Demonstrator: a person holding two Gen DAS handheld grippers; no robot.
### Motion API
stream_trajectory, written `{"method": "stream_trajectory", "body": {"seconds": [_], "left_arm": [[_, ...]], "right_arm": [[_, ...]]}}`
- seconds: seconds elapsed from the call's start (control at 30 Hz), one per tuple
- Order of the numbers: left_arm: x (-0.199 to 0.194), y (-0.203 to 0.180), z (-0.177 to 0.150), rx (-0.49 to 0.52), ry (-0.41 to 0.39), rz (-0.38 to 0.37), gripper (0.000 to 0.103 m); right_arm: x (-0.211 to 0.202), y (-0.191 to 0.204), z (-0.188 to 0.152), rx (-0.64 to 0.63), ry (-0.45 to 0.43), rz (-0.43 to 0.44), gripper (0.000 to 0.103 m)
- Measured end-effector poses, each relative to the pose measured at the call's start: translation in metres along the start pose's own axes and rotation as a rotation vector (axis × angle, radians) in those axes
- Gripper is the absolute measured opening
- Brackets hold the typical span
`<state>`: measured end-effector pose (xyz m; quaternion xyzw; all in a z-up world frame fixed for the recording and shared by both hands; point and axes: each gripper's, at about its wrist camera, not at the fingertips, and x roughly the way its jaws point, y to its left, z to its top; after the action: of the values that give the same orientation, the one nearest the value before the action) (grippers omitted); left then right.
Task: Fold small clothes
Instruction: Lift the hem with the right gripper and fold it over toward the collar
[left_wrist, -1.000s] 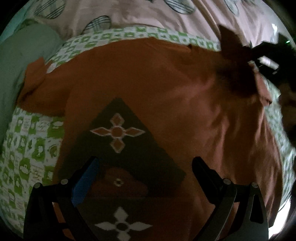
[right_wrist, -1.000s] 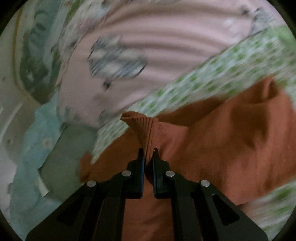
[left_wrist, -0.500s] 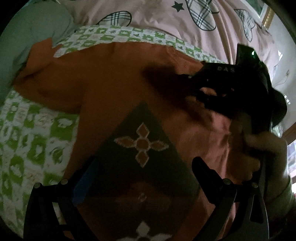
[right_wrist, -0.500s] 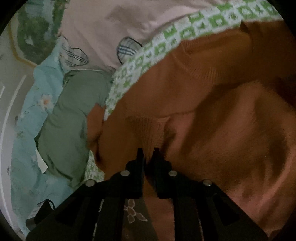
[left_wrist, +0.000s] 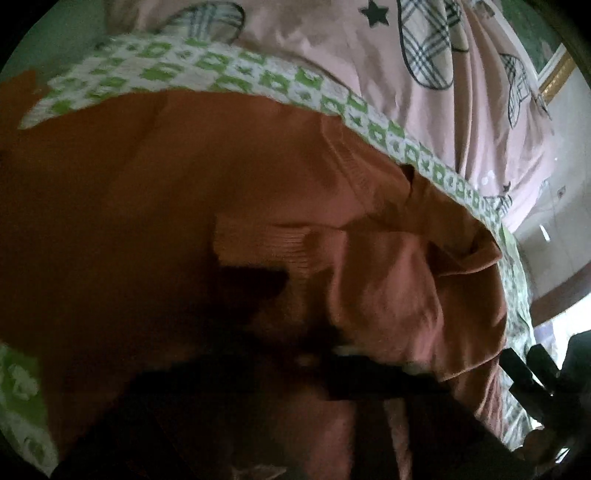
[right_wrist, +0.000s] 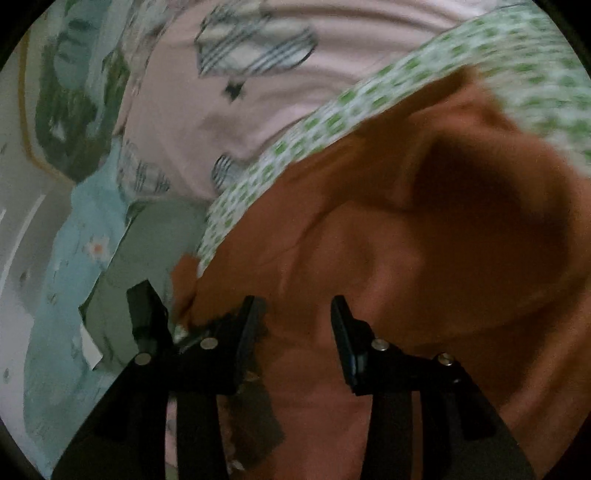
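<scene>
An orange sweater lies spread on the bed, one sleeve with a ribbed cuff folded across its body. My left gripper sits low in the left wrist view, dark and blurred, its jaws together with sweater cloth bunched over them. In the right wrist view the left gripper shows as a black finger at the sweater's left edge. My right gripper hovers over the sweater with its jaws opening and nothing between them. The right gripper also appears at the right edge of the left wrist view.
Under the sweater lies a green-and-white patterned blanket, on pink bedding with plaid shapes. A grey-green garment and a light blue flowered sheet lie to the left. A gold-framed picture hangs on the far wall.
The right gripper let go of the ribbed cuff and opened; the sleeve now lies across the body. The left gripper swung right over the sweater and went from wide open to shut.
</scene>
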<state>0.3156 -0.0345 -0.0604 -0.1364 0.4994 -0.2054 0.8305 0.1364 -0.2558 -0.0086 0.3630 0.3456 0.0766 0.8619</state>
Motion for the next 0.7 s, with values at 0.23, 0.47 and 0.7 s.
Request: {"method": "stream_trajectory", "body": {"seconds": [0.23, 0.47, 0.7], "left_arm": [[-0.064, 0.017, 0.006, 0.046, -0.192, 0.152, 0.006], [-0.058, 0.036, 0.004, 0.062, -0.158, 0.121, 0.007], [-0.052, 0.038, -0.001, 0.061, -0.149, 0.135, 0.007]], "right_arm": [[-0.059, -0.043, 0.026, 0.017, -0.117, -0.159, 0.043], [-0.041, -0.072, 0.073, -0.012, -0.095, -0.312, 0.045], [0.022, -0.104, 0.106, -0.044, 0.061, -0.403, 0.045]]}}
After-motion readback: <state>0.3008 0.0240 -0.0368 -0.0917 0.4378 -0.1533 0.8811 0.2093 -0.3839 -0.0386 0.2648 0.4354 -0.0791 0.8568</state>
